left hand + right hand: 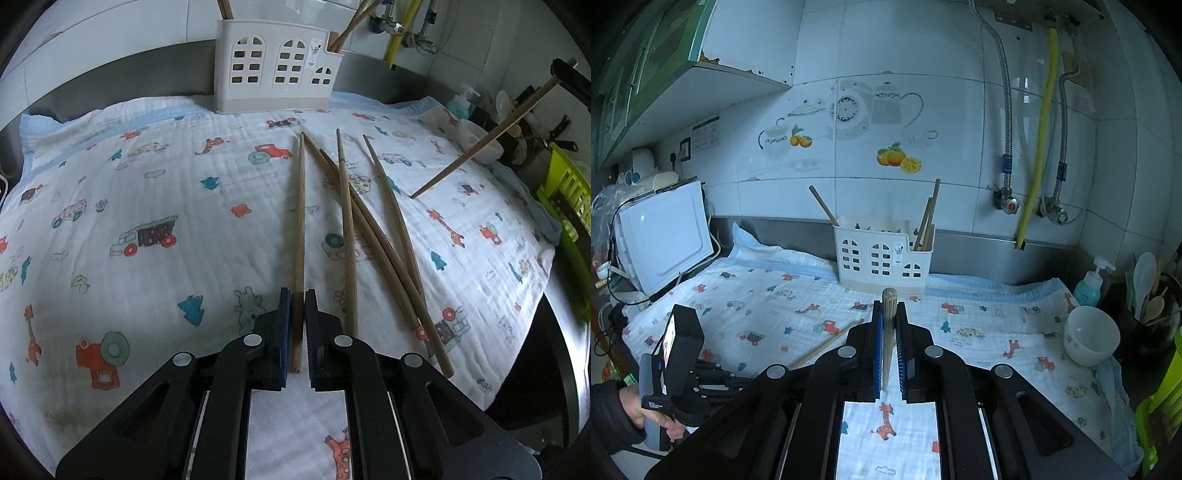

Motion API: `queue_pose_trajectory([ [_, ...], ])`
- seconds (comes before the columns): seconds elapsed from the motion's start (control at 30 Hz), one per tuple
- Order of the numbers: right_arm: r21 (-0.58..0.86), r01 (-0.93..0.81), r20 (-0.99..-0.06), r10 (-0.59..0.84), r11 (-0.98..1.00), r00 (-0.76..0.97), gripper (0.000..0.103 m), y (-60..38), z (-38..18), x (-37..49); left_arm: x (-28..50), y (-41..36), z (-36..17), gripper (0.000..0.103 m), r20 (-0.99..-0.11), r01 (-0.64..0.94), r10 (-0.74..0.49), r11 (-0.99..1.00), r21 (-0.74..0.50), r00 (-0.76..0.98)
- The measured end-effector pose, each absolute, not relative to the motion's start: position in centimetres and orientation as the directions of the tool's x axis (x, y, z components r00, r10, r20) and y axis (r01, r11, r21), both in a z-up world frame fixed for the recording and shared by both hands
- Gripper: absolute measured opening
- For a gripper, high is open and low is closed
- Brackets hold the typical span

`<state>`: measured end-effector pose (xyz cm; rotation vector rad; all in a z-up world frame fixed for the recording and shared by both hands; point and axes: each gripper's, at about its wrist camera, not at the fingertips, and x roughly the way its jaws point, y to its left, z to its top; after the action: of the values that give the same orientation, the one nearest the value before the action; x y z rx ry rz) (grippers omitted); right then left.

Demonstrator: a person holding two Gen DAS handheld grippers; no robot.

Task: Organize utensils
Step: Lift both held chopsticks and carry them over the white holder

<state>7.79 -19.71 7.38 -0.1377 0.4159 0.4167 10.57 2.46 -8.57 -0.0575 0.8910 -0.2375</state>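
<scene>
Your left fingers (pixel 284 332) pinch one chopstick (pixel 299 221), right gripper (pixel 888 339) clamps another; few sit in the holder (pixel 882 258), four loose chopsticks (pixel 369 236) remain

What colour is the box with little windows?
The holder is white, with a beige base. It shows best in the left wrist view.

Your right tool (pixel 889 314) is closed on a wooden chopstick (pixel 888 332), which stands upright between its blue pads. Ahead, a white utensil holder (pixel 882 258) with window cutouts sits against the tiled wall, chopsticks leaning inside. The bench is covered by a cartoon-print cloth (pixel 775 295). A white bowl (pixel 1091 334) rests at right. Your left tool (pixel 713 373) appears low left.
</scene>
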Motion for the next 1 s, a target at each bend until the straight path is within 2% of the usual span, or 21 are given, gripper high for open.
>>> queue_pose_trajectory([
  [0.4,-0.060,-0.456,-0.414,0.393,0.888,0.821,0.007,-19.0,8.9,8.3,10.4,2.7,-8.0,0.005,-0.750,0.171,-0.243,0.970,-0.174,0.615],
  [0.7,-0.071,-0.513,-0.439,0.435,0.855,0.786,0.007,-18.4,11.2,11.0,11.1,4.1,-1.6,0.005,-0.676,0.217,-0.273,0.962,-0.168,0.685],
  [0.87,-0.105,-0.539,-0.449,0.444,0.836,0.775,0.007,-17.6,12.4,12.7,12.4,4.7,0.3,0.005,-0.653,0.214,-0.261,0.965,-0.153,0.711],
  [1.0,-0.101,-0.546,-0.414,0.464,0.832,0.783,0.007,-17.5,14.9,14.3,13.5,4.5,2.7,0.005,-0.629,0.239,-0.263,0.963,-0.126,0.731],
])
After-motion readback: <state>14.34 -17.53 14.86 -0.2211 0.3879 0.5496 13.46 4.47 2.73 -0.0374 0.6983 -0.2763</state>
